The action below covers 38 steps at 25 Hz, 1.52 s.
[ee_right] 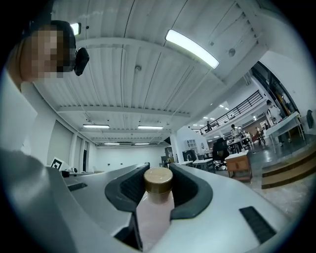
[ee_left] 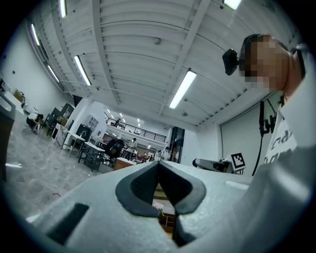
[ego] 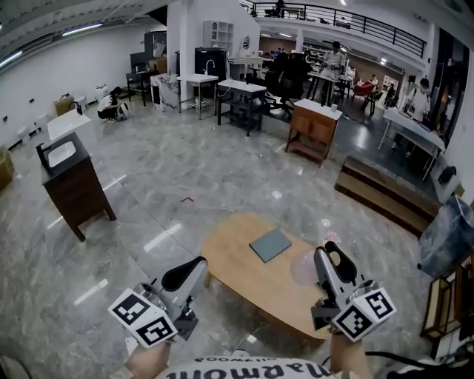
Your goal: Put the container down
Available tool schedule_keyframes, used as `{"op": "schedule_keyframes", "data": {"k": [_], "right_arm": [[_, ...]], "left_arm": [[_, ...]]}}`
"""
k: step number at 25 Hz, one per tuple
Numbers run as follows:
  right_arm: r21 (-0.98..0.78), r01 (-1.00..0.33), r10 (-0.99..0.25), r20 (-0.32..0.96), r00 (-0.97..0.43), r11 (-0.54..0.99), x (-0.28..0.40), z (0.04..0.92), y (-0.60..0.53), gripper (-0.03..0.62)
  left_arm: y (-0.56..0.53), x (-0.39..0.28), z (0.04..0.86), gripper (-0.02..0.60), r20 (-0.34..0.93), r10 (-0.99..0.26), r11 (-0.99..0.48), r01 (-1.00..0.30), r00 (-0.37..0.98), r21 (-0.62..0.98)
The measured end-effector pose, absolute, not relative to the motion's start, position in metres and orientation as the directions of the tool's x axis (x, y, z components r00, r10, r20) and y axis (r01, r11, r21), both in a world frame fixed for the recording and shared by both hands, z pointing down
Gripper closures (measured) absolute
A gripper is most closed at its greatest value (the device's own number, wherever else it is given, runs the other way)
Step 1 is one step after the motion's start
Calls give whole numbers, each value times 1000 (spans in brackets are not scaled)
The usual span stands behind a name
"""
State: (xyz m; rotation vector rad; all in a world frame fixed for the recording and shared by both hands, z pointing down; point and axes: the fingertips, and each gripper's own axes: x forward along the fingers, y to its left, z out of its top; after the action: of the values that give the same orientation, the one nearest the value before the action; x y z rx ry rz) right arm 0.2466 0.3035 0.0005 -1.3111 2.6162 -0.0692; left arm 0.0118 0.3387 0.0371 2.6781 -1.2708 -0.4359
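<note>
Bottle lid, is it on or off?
On. The tan lid sits on top of the pink bottle that the right gripper holds.

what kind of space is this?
Probably an open-plan lab or workshop hall: polished stone floor, desks with office chairs spread about, and a railed mezzanine above.

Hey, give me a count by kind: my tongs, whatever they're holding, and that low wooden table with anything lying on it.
tongs: 2 (left tongs shut and empty, right tongs shut on the bottle)
pink bottle: 1
oval wooden table: 1
grey flat pad on the table: 1
Total: 5
</note>
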Motion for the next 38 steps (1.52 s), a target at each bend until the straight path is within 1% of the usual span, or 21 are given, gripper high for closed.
{"op": "schedule_keyframes", "data": {"k": [9,14,21,30,38], "right_arm": [[-108,-757,-761,-192,-620,644,264,-1,222,467],[-126,-743,-752,-179,-635,658,265,11,197,467],[-158,-737,-754,-153,-639,657,255,29,164,467],[-176,-762,-782,-152,-605,624,229,30,105,467],[-180,-788,-808,-162,-567,589,186,15,43,467]], "left_arm": [[266,28,44,568,-229,-802,-597,-760,552,257],[243,38,58,567,-187,-807,-591,-760,561,271],[212,30,71,567,-152,-809,-586,-758,568,287],[138,4,65,566,-154,-782,-620,-729,604,289],[62,-38,44,566,-170,-742,-667,-691,648,280]]}}
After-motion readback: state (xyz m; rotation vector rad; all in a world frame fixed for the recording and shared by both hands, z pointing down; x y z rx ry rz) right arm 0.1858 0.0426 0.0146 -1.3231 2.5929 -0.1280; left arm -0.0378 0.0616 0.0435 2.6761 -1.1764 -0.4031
